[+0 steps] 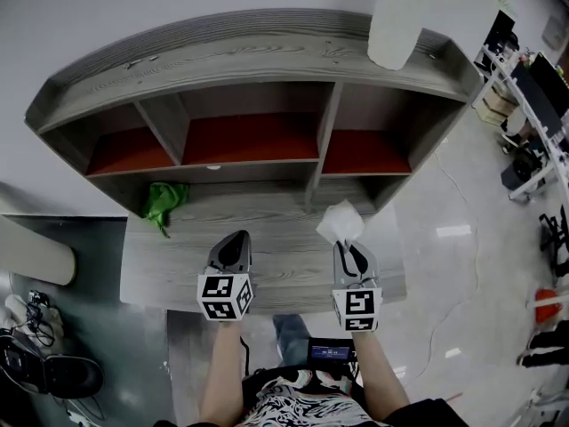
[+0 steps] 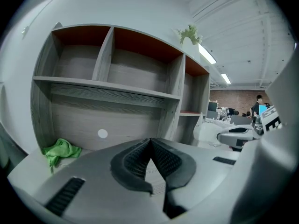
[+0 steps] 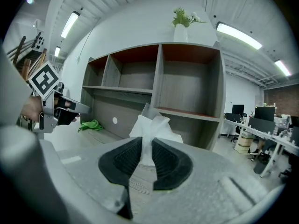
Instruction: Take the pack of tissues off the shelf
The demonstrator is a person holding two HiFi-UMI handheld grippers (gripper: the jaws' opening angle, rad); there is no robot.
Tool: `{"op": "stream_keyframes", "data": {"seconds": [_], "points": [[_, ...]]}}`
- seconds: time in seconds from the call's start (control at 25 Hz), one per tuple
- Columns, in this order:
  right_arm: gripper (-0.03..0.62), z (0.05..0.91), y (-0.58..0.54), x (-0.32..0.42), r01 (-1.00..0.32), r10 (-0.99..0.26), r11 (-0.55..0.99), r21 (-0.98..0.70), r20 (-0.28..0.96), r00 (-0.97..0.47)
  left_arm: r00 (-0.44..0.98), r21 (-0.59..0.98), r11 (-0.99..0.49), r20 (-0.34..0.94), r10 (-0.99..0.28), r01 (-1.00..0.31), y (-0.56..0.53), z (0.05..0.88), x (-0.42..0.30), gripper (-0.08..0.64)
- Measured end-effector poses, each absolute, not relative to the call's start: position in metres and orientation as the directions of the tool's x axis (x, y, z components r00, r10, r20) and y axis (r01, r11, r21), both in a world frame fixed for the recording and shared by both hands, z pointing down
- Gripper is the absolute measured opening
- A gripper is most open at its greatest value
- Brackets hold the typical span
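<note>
While we hold both tools over the grey desk (image 1: 267, 269) in front of the shelf unit (image 1: 267, 60), our right gripper (image 1: 348, 249) is clamped on the pack of tissues (image 1: 340, 222). The white pack sticks up crumpled between its dark pads (image 3: 125, 160), out in front of the lower right bay rather than inside any compartment. Our left gripper (image 1: 231, 249) sits beside the right one, its jaws together at the tips with nothing between them. A green cloth (image 1: 165, 198) lies at the left end of the desk against the shelf's back panel. A white vase (image 1: 400, 16) stands on the shelf top.
</note>
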State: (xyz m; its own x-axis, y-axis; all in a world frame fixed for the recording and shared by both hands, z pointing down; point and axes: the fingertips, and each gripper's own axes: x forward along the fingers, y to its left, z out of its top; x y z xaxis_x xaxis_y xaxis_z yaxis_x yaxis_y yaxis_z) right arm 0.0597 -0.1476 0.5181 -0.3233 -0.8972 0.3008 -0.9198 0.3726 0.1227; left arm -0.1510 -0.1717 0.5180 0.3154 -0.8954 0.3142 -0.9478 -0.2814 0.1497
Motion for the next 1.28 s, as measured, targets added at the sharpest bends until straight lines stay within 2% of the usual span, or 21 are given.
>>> {"op": "stream_keyframes", "data": {"seconds": [0.76,1.28], "points": [[0.067,0.603,-0.144,0.049,-0.897,-0.814,0.432,0.091,0.467,-0.345,0.342,0.164,-0.300,0.425,-0.838,-0.940,-0.181,0.588,-0.142,0.006],[0.067,0.636,-0.145,0.037,-0.836,-0.759,0.531,0.139,0.515,-0.397,0.367,0.183,-0.317,0.486,-0.793,-0.930,-0.186,0.627,-0.127,0.006]]}}
